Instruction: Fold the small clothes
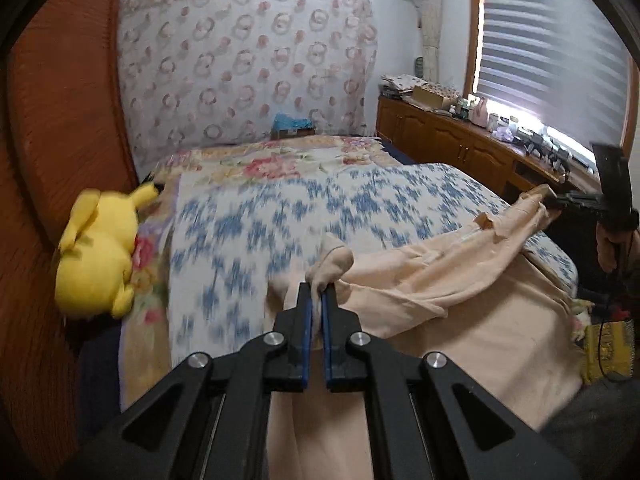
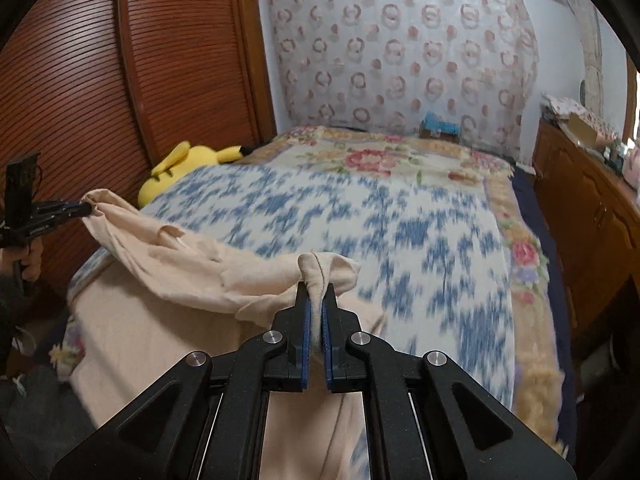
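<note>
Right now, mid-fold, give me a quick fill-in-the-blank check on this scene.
1. Both the left gripper and the right gripper are shut on the ____ garment.
2. The blanket under it has a white and ____ pattern.
3. The yellow plush toy lies beside the ____ wooden wall.

Missing: peach; blue; red-brown
</note>
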